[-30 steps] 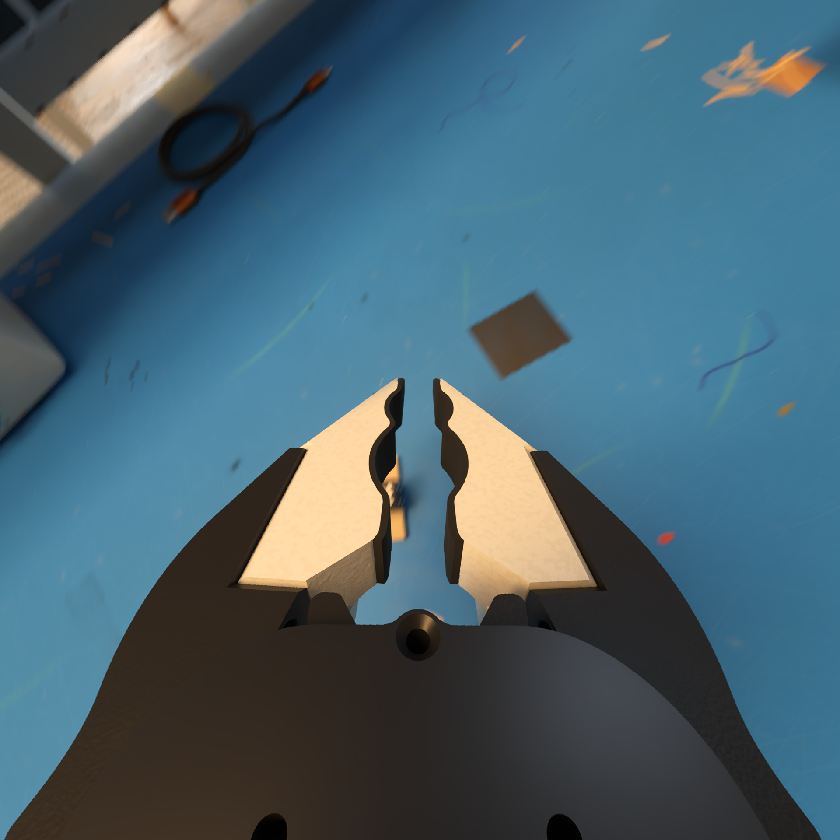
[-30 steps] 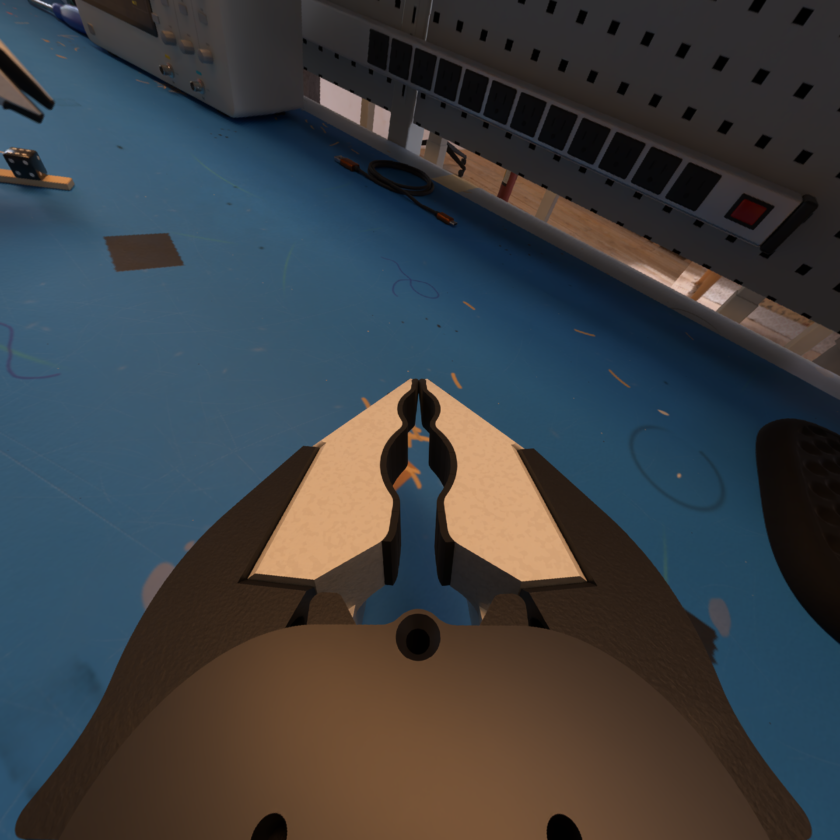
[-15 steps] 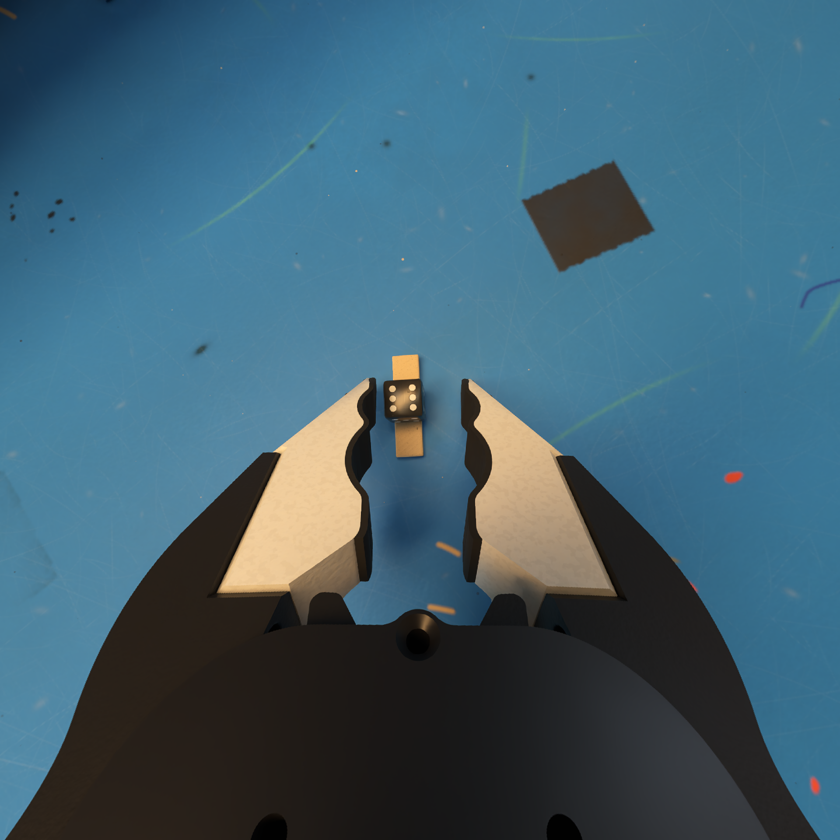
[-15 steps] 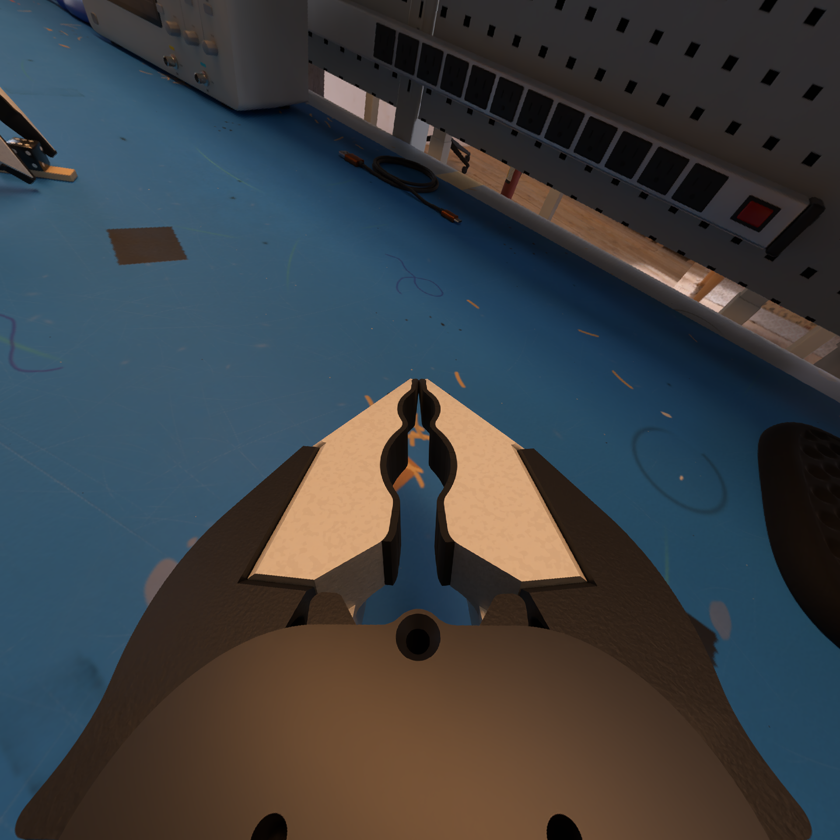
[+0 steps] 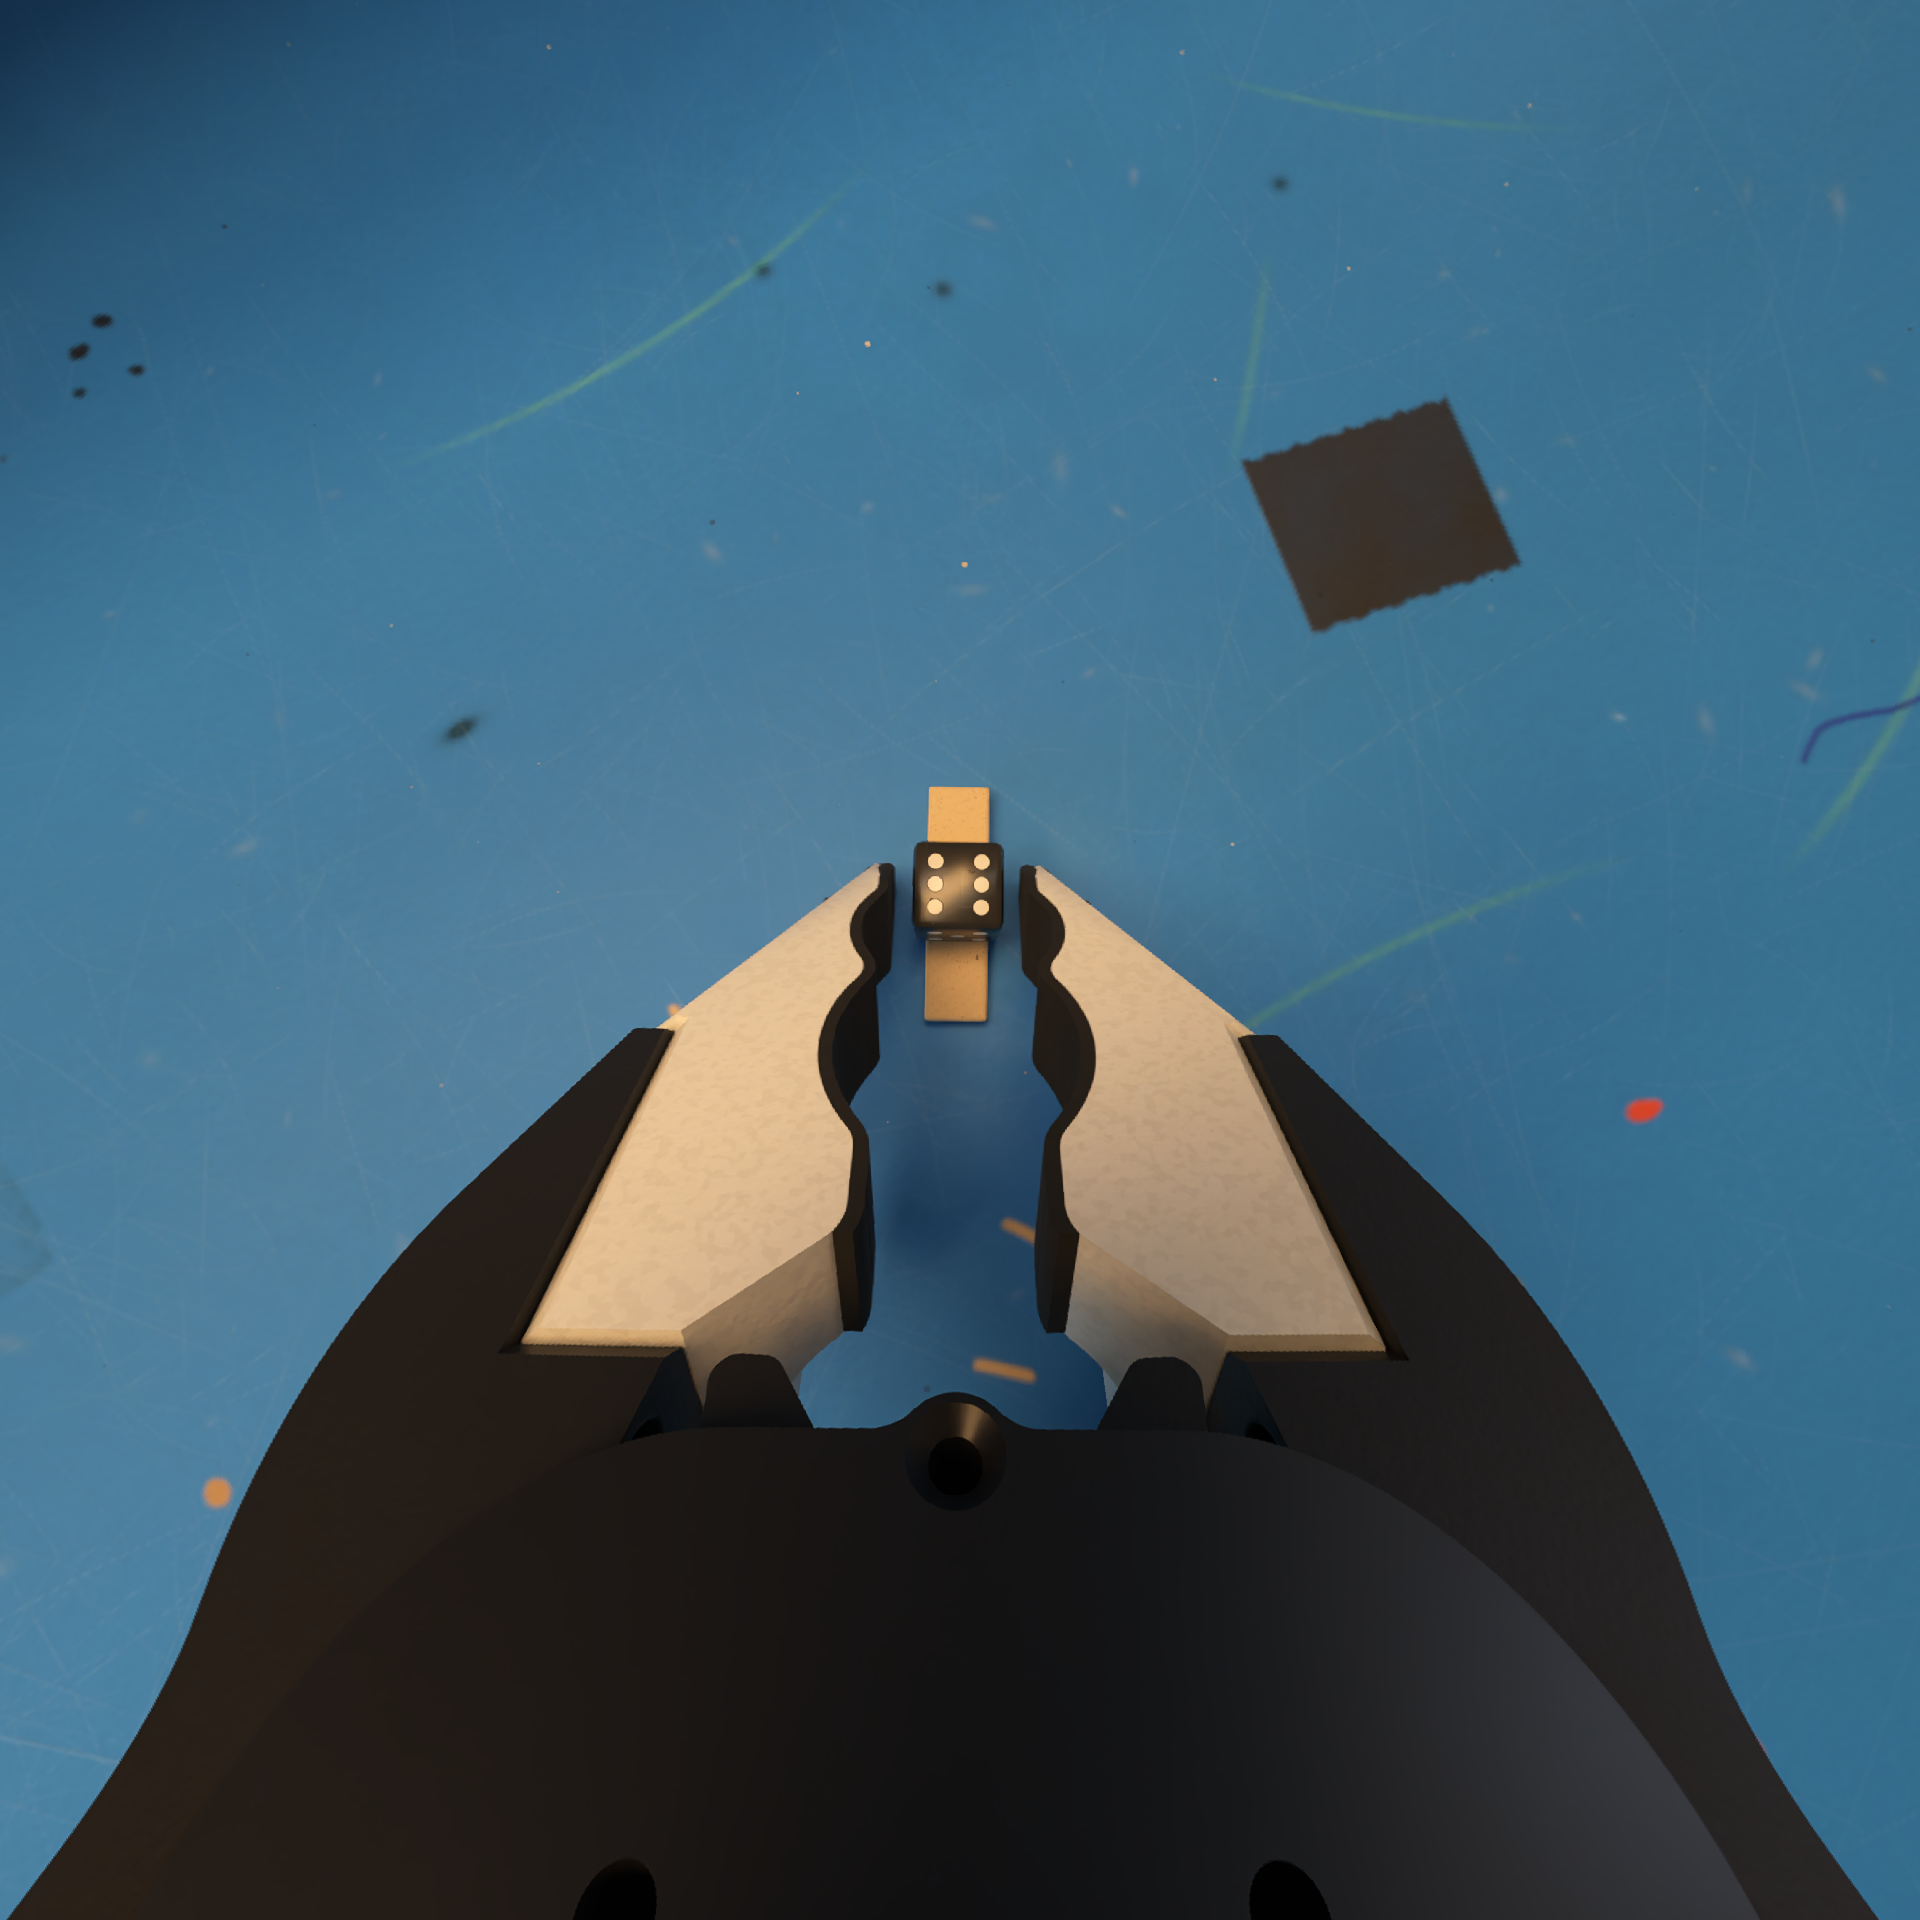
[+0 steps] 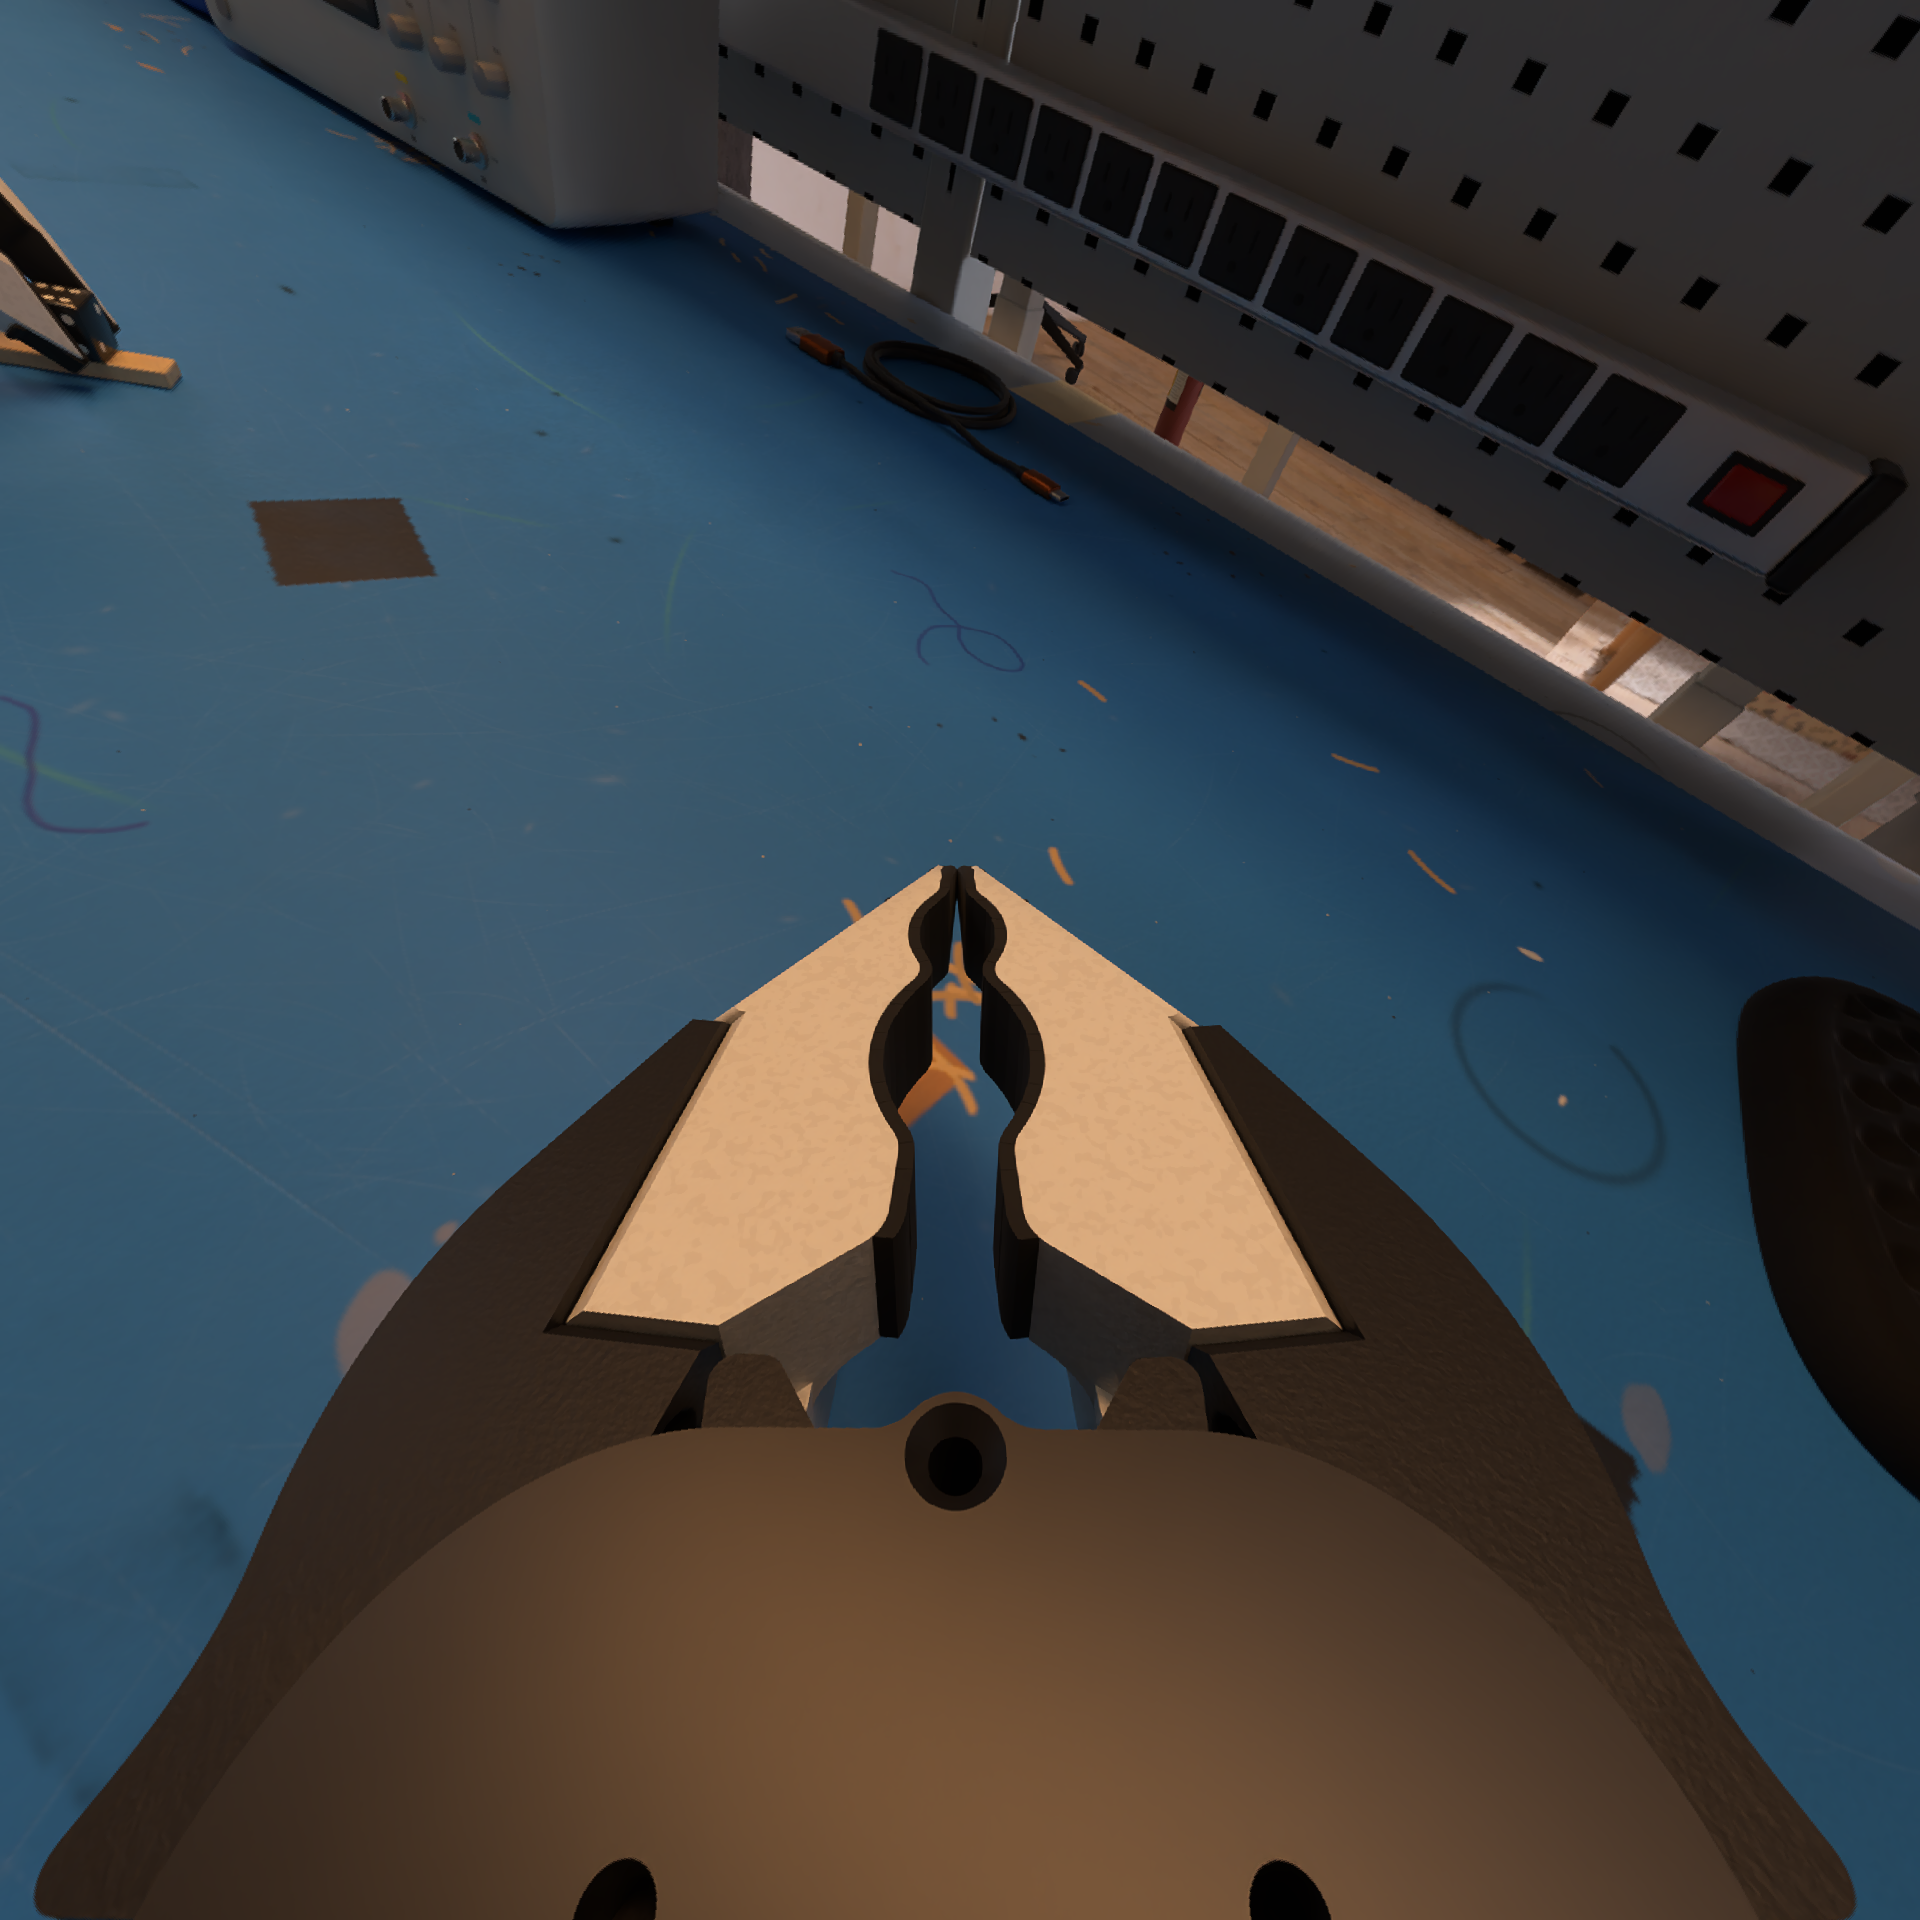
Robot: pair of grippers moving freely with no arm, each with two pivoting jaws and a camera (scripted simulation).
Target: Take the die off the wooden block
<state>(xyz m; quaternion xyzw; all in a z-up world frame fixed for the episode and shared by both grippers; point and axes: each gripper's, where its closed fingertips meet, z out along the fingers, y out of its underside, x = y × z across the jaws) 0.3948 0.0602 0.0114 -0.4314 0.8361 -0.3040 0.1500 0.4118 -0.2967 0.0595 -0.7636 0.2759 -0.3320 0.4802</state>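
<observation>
A black die with white pips sits on a thin wooden block that lies flat on the blue mat. My left gripper points down at it, open, with one fingertip on each side of the die and a narrow gap on both sides. In the right wrist view the left gripper shows at the far left, over the block. My right gripper is shut and empty, low over the mat, far from the die.
A brown square patch lies on the mat right of the die and also shows in the right wrist view. A coiled cable, a power strip, a beige instrument box and a black rounded object are around.
The left gripper tilted down over the die, opened, and its fingers have now narrowed around the die, which sits centred between the tips. The right gripper has hardly moved.
</observation>
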